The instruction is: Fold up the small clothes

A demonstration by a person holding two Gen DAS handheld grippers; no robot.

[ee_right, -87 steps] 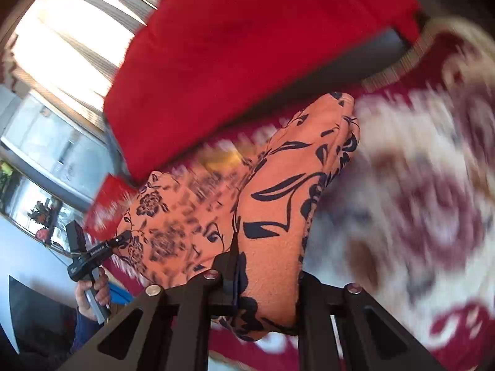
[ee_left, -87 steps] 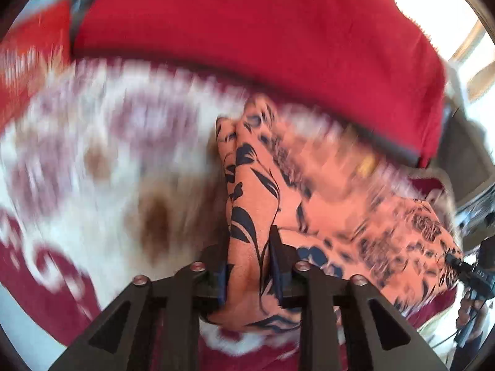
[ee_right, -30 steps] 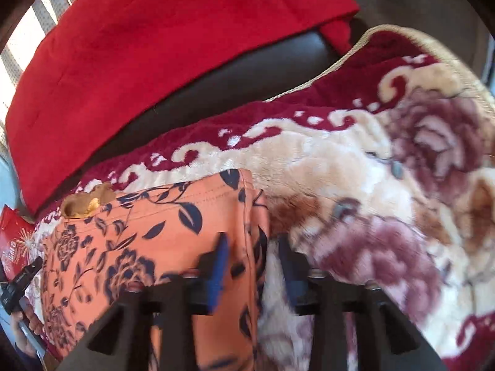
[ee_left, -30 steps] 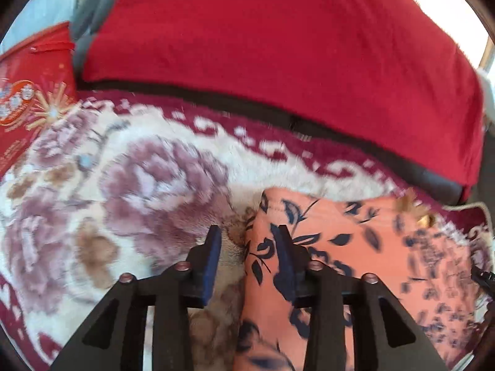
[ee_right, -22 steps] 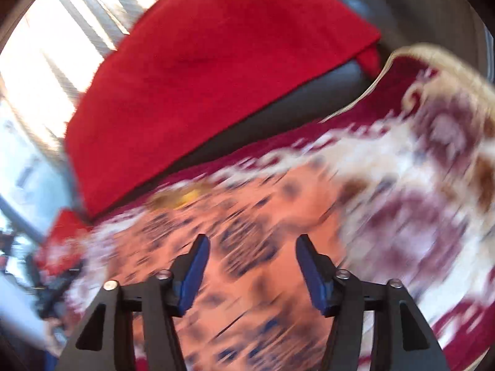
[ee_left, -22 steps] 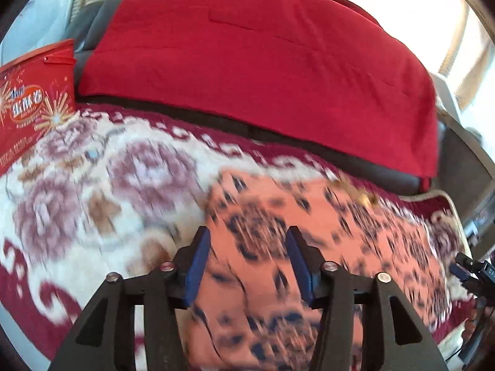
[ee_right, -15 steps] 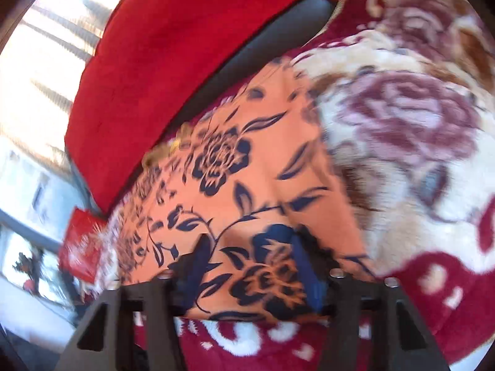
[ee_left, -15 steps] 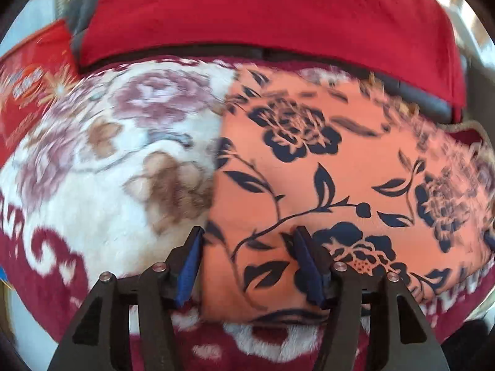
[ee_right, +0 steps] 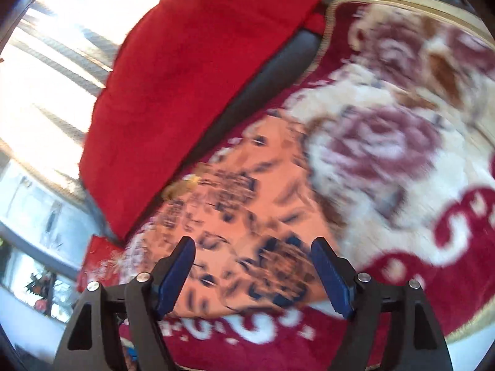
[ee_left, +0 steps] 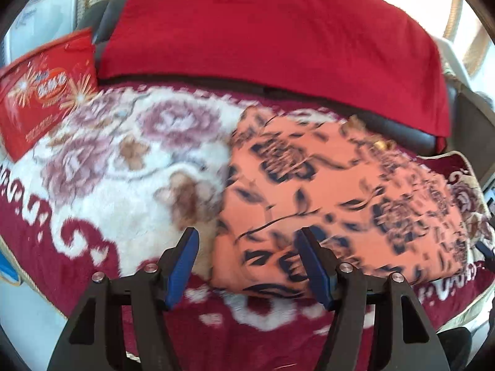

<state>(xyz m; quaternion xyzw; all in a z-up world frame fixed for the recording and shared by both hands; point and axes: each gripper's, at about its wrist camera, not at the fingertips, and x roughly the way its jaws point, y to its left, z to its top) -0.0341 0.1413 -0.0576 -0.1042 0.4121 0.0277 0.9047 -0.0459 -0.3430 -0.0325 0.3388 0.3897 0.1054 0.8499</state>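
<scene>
The orange floral garment (ee_left: 337,204) lies flat on the flowered plush blanket (ee_left: 123,154), looking light, limp and prone to sag, so it is best pinched at its near corners, above which the left gripper (ee_left: 250,262) and right gripper (ee_right: 252,273) hover with jaws spread and empty.

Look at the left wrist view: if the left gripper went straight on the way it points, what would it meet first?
Most likely the orange garment. The left gripper is open, with the garment's near left corner between its fingers; the blanket lies beneath. Blur makes depth uncertain.
</scene>
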